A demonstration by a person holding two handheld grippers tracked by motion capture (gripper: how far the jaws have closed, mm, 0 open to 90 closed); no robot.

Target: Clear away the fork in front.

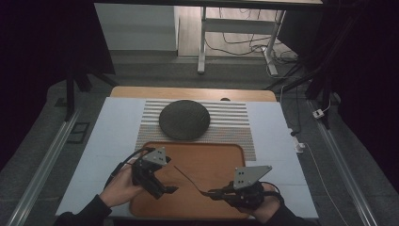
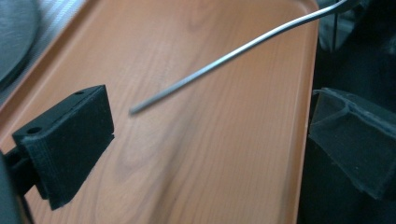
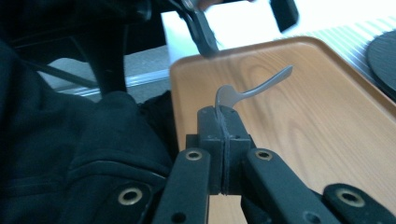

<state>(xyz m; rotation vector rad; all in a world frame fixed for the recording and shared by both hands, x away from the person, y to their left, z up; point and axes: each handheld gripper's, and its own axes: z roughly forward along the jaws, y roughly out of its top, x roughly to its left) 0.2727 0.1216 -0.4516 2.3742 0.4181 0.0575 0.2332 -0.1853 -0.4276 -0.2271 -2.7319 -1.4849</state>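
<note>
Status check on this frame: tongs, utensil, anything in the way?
Right tongs shut on metal utensil, above tray. Left tongs open, near its tip. Nothing between them.

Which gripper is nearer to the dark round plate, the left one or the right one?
Left. The left gripper is over the tray's near left part, below the plate. The right gripper, shut on a thin metal utensil, is farther off at the tray's near right edge.
</note>
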